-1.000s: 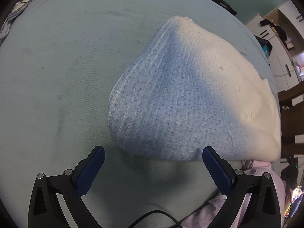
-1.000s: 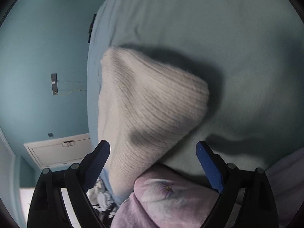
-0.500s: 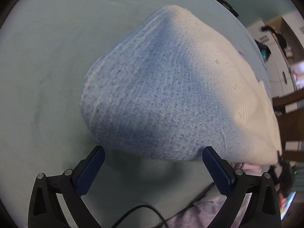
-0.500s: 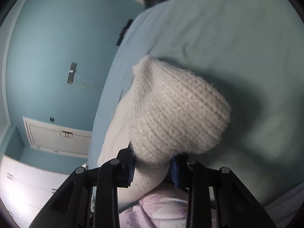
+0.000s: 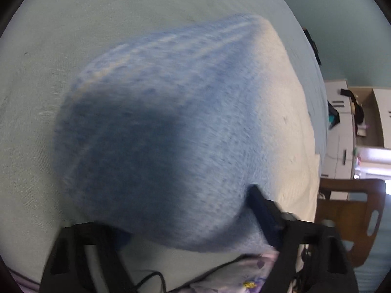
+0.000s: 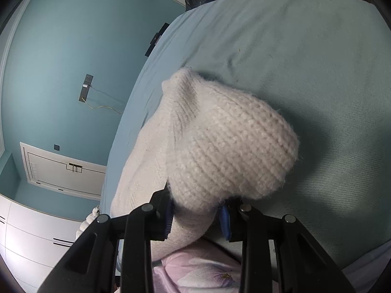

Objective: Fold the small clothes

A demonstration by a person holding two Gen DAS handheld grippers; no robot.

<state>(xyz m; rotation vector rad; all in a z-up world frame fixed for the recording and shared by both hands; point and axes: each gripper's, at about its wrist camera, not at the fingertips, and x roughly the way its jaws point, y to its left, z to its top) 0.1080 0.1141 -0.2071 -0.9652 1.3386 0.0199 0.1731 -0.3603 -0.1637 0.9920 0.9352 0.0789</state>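
A small knitted garment, white to pale blue, lies on the light blue bed sheet. In the left wrist view the garment fills the middle, blurred, and bulges between the fingers of my left gripper, whose jaws stand wide apart around its near edge. In the right wrist view my right gripper is shut on a bunched edge of the garment and holds it raised off the sheet.
A pink floral fabric lies at the near edge of the bed, also in the left wrist view. A wooden chair and white cabinets stand to the right of the bed. A teal wall lies beyond it.
My right gripper closed on the garment's edge and lifted it. My left gripper moved forward, so the garment's near edge now sits between its open fingers.
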